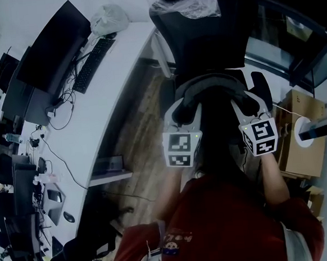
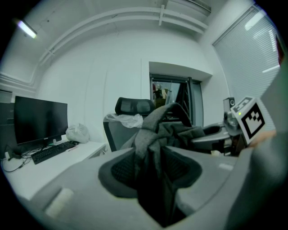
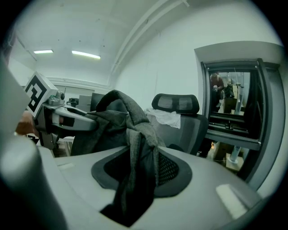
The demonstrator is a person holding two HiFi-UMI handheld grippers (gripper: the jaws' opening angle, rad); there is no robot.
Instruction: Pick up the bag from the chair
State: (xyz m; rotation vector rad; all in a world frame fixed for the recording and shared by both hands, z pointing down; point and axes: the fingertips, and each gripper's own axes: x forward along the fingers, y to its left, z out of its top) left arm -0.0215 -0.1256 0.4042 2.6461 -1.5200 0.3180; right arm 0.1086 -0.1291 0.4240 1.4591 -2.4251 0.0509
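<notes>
A dark grey fabric bag [image 1: 217, 129] hangs between my two grippers, in front of the black office chair [image 1: 201, 39]. My left gripper [image 1: 182, 106] is shut on one bunched grey handle [image 2: 150, 134]. My right gripper [image 1: 244, 96] is shut on the other handle [image 3: 135, 148]. In the left gripper view the cloth runs up from the jaws, and the right gripper's marker cube [image 2: 249, 117] shows at the right. In the right gripper view the left gripper [image 3: 56, 117] shows at the left. The bag's lower part is hidden in shadow against the person's body.
A crumpled clear plastic sheet [image 1: 190, 7] lies over the chair's backrest. The white desk [image 1: 102, 104] on the left bears a monitor [image 1: 53, 48], a keyboard [image 1: 93, 64] and a white plastic bag [image 1: 109, 17]. A cardboard box [image 1: 299, 133] stands at the right, a glass door [image 3: 234, 108] behind.
</notes>
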